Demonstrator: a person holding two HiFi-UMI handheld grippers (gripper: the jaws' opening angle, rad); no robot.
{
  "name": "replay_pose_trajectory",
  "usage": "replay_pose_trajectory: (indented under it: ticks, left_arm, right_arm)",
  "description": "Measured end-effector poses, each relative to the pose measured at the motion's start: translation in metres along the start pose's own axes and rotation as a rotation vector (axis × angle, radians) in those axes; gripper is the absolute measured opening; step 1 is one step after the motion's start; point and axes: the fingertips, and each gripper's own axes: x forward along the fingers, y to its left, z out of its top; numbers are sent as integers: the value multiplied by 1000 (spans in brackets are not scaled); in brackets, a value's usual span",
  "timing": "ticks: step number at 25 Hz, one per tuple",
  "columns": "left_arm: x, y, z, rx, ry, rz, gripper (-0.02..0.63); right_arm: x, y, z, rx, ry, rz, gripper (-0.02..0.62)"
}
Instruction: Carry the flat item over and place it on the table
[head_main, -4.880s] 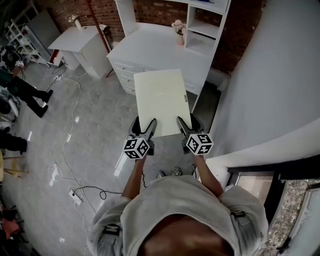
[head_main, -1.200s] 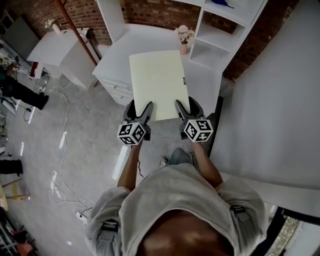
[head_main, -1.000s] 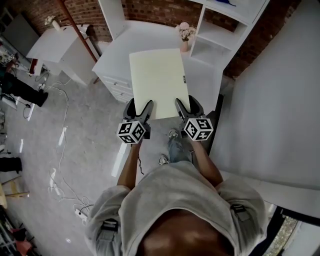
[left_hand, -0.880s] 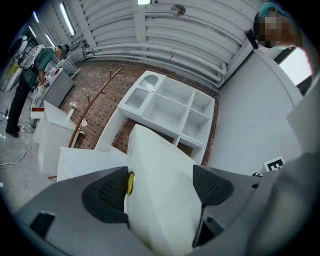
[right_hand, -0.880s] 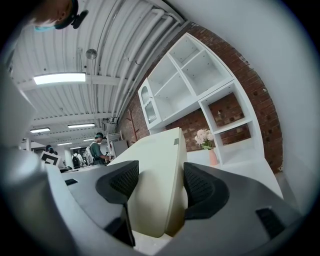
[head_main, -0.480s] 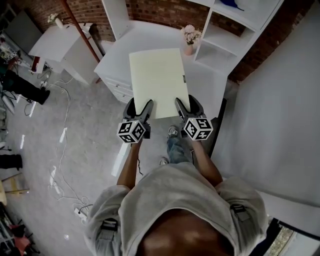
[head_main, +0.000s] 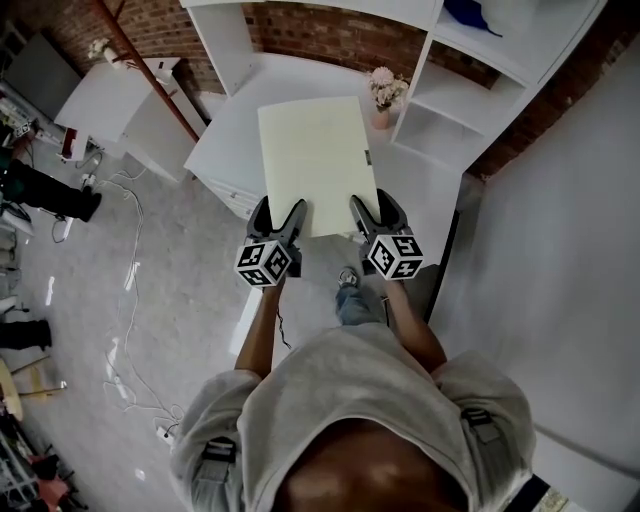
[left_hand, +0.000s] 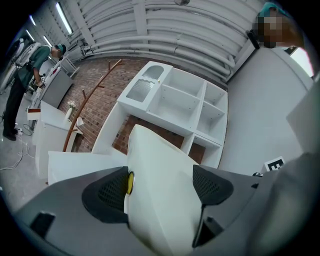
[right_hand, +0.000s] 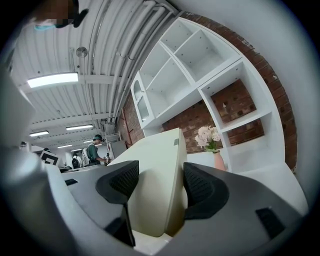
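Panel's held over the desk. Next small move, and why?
Probably lower the panel flat onto the white desk. The left gripper and right gripper clamp its near edge, most of it hangs over the desktop, and the flower vase sits just beyond its far right corner.

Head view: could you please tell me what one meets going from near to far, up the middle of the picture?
Person's grey top → left gripper and right gripper, side by side → flat panel → flower vase → brick wall.
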Motion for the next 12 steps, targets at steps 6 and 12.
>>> replay_pose_trajectory:
  ticks: [6,12]
  left_arm:
    - [55,14,11,-1,4,23,403]
    - [100,24,29,5,-16,46,403]
  right_arm:
    - [50,-30,19,4,13,15,293]
    - [95,-52,41,0,10,45,293]
